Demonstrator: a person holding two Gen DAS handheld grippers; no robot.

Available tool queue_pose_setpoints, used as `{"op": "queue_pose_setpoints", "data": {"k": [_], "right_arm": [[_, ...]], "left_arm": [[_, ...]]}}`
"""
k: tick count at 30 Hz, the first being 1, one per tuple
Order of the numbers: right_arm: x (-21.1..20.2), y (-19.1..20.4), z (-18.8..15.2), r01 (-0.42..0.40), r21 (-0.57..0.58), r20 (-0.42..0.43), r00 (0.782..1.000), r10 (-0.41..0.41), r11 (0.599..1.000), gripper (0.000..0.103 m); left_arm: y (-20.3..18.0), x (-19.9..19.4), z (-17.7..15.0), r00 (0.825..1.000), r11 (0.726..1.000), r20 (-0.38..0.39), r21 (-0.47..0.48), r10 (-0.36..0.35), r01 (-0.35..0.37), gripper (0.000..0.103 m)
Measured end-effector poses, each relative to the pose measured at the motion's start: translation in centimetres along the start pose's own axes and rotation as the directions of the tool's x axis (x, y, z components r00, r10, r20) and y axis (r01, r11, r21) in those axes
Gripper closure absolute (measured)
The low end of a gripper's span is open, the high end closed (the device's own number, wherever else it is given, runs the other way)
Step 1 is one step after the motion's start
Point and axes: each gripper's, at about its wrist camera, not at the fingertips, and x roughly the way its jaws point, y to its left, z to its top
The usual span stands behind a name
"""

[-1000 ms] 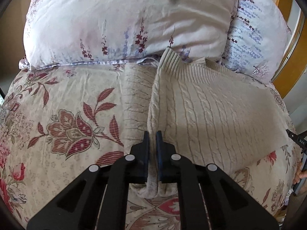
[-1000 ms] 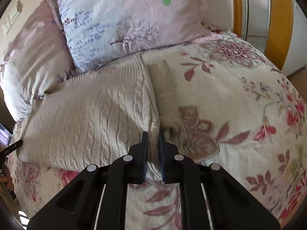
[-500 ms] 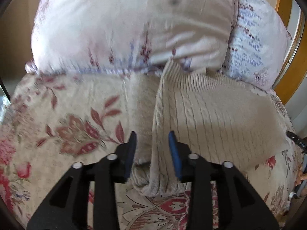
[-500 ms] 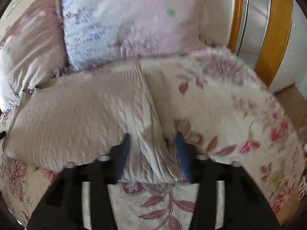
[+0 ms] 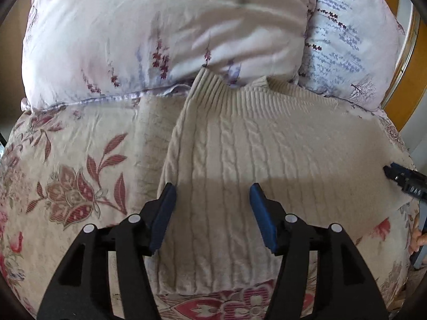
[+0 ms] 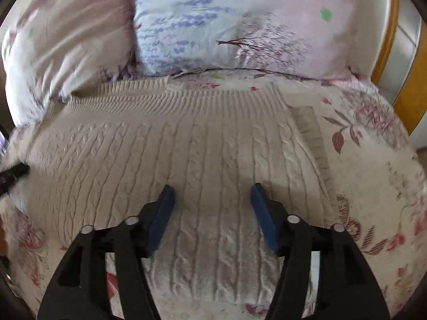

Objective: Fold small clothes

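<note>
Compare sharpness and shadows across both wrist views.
Left wrist: sharp; hard shadow edge crosses the sweater, near part shaded, pillows sunlit. Right wrist: motion-blurred, worst at left edge and bedspread; softer shadow by the open right gripper. Both bent by fisheye.

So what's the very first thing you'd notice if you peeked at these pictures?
The big cream cable-knit sweater spread flat on the flowery pink-and-red bedspread fills the middle. Right above it, close to the camera, the left tool and the right tool hang with their blue pads wide apart, having just opened, with nothing pinched. Behind lie two puffy pale pillows with purple flower prints.
</note>
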Motion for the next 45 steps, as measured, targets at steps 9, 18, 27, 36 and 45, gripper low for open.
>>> {"op": "queue_pose_setpoints", "data": {"k": [9,18,27,36,45], "right_arm": [[0.0,0.2,-1.2,-0.007,-0.035,0.034,0.999,0.009,0.999,0.037],[-0.8,1.9,-0.3,-0.009,-0.036,0.039,0.999,0.010,0.999,0.034],[-0.6,7.5,1.3,-0.082,-0.121,0.053,0.995,0.089,0.989,0.031],[2.1,10.2,1.5,-0.053,-0.154,0.023,0.998,0.058,0.987,0.025],[2.5,10.6,0.9,-0.010,-0.190,0.036,0.999,0.017,0.982,0.022]], "left_arm": [[-0.3,-0.6,-1.5,1.000,1.000,0.014,0.014,0.025,-0.025,0.048],[4.5,-4.9,0.2,0.993,0.983,0.111,-0.173,-0.043,0.061,0.027],[9.0,-3.6,1.2,0.997,0.953,0.039,-0.292,-0.068,0.077,0.024],[8.5,-1.1,1.5,0.996,0.953,-0.021,-0.294,-0.087,0.077,0.024],[7.6,1.2,1.9,0.990,0.942,-0.054,-0.320,-0.128,0.105,0.024]]}}
